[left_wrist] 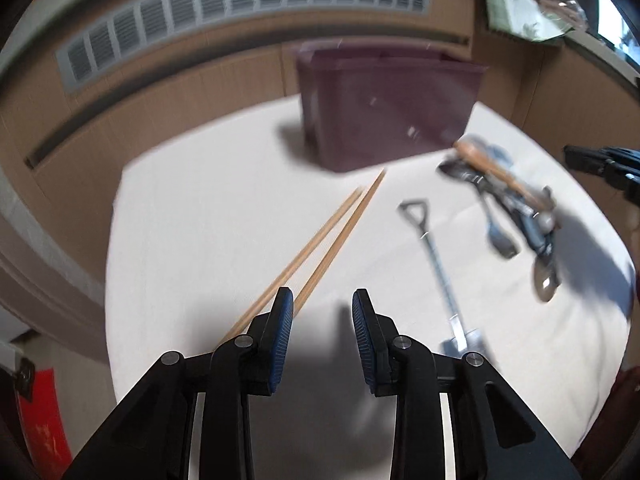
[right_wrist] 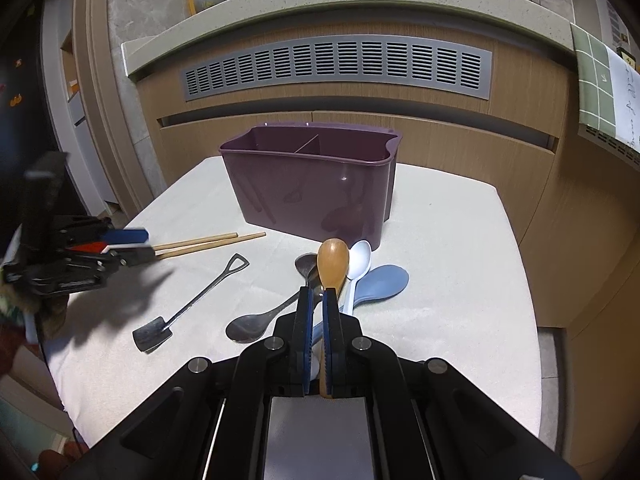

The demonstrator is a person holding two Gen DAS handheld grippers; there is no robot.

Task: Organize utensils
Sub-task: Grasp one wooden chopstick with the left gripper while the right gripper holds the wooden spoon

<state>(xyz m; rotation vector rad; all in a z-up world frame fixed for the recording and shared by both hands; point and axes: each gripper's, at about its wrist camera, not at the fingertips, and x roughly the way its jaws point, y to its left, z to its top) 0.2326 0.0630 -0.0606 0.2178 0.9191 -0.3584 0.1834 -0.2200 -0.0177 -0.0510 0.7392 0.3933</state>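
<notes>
A purple utensil holder [right_wrist: 316,184] with a divider stands at the back of the white table [right_wrist: 460,280]; it also shows in the left wrist view [left_wrist: 384,104]. My right gripper [right_wrist: 318,296] is shut on a wooden spoon [right_wrist: 333,264], held over a pile of spoons: a white one [right_wrist: 359,260], a blue one [right_wrist: 380,284], and metal ones [right_wrist: 250,324]. My left gripper [left_wrist: 322,304] is open and empty, just right of two wooden chopsticks [left_wrist: 328,240], also seen in the right wrist view [right_wrist: 208,244]. A small shovel-shaped metal spoon [right_wrist: 192,302] lies between the grippers.
A wooden cabinet with a grey vent grille [right_wrist: 336,68] runs behind the table. A green checked cloth [right_wrist: 596,84] hangs at the right. The table's left edge drops off near my left gripper [right_wrist: 120,252].
</notes>
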